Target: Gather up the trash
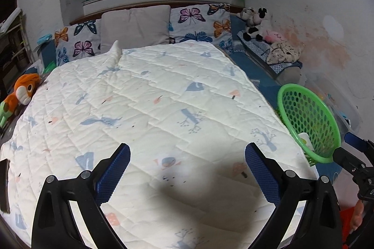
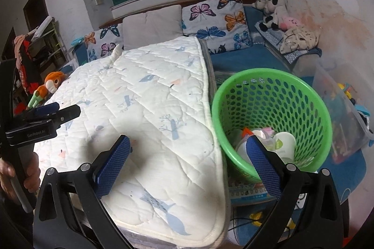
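Note:
A green perforated basket (image 2: 271, 108) stands at the right edge of the bed, holding trash (image 2: 268, 143): a white paper cup, wrappers and an orange scrap. My right gripper (image 2: 189, 150) is open and empty, one finger over the white quilt (image 2: 145, 108) and the other over the basket's near rim. My left gripper (image 1: 187, 157) is open above the quilt (image 1: 145, 104) with nothing between its fingers. The basket (image 1: 306, 118) shows at the right in the left wrist view, with the right gripper's tip beside it. No loose trash shows on the quilt.
Butterfly pillows (image 1: 196, 22) and a grey cushion (image 1: 135, 26) line the headboard. An orange plush toy (image 1: 23, 89) lies at the bed's left edge. Soft toys and folded cloth (image 2: 292, 24) sit by the right wall. A clear storage bin (image 2: 341, 113) stands right of the basket.

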Motion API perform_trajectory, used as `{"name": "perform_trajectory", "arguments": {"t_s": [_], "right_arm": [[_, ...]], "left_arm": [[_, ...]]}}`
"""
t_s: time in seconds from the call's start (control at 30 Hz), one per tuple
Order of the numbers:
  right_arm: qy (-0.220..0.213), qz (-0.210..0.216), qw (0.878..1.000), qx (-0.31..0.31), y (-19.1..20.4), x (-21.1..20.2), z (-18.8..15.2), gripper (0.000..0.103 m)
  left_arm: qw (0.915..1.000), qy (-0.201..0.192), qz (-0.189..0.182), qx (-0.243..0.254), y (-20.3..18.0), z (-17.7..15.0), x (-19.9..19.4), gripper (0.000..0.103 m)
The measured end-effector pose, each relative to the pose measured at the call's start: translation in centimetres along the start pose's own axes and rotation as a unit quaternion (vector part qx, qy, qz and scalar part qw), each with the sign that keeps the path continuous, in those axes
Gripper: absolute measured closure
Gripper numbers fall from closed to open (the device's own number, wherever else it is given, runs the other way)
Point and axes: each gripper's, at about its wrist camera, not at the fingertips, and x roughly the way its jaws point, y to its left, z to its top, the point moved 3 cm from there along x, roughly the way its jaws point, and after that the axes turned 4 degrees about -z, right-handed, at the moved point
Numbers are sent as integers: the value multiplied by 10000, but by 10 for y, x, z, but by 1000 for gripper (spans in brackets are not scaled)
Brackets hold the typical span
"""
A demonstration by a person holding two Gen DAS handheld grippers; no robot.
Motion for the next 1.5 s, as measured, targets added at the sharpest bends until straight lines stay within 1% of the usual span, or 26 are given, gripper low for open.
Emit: {"name": "perform_trajectory", "arguments": {"t_s": [0.37,0.63,1.5], "right_arm": [[6,7,10000,-97,17,5,0,5],[6,-29,9999,-156,22,8,1,5],[52,22,9998,-193,31,14,0,5]], "left_arm": [[9995,-108,296,-34,17,-7,-11,8],[9988,-211,447,-20,20,-7,-18,8],[9979,-302,561,-67,24,-6,-27,8]]}}
